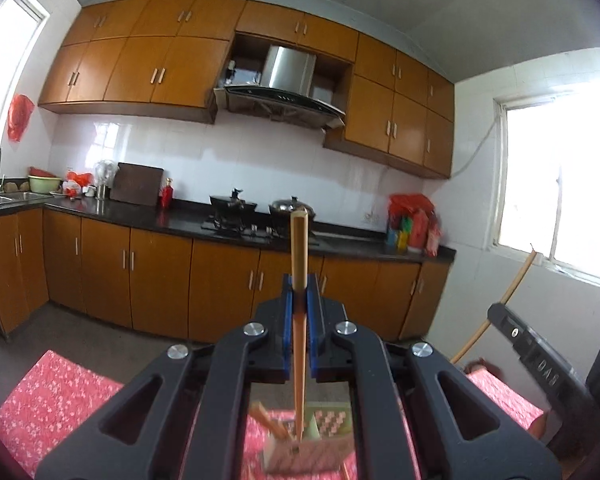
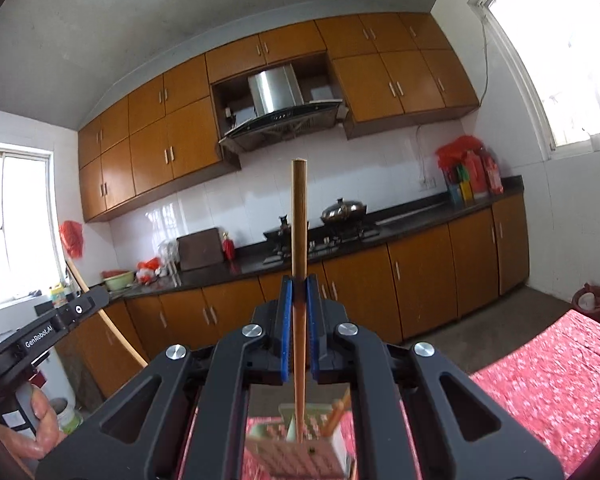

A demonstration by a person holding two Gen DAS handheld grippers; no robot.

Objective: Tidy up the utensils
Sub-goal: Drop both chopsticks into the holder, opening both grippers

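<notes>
Left wrist view: the left tongs [image 1: 299, 294] are clenched on a wooden chopstick [image 1: 299, 252], its shaft pinched between the blue pads [image 1: 287, 320] and standing nearly upright. The upper end rises above the pads against the far kitchen; the lower end runs down through the frame of the tongs to a patterned utensil holder [image 1: 320, 446] just below, where its tip appears to sit at or inside the holder's opening (the picture is blurred there, so contact cannot be told). Another wooden utensil [image 1: 266, 420] leans to the left in the holder. The holder stands on a worktop covered with a red floral cloth [image 1: 56, 400]. At the right edge, part of the other gripper's black body shows.

From the right wrist view, the right tongs [image 2: 299, 296] are likewise clamped on a second chopstick [image 2: 299, 220], held upright between their blue pads [image 2: 312, 320]. Its lower end reaches down to the same holder [image 2: 296, 450], blurred below, where a wooden handle [image 2: 338, 414] leans to the right. The red cloth [image 2: 548, 384] spreads to the right. At the near left, a person's hand [image 2: 36, 420] grips the other black gripper handle.

Far across the room run orange-brown cabinets [image 1: 160, 68], a dark counter [image 1: 188, 220] with a stove and pots [image 1: 292, 206], and a steel range hood [image 1: 284, 80].
</notes>
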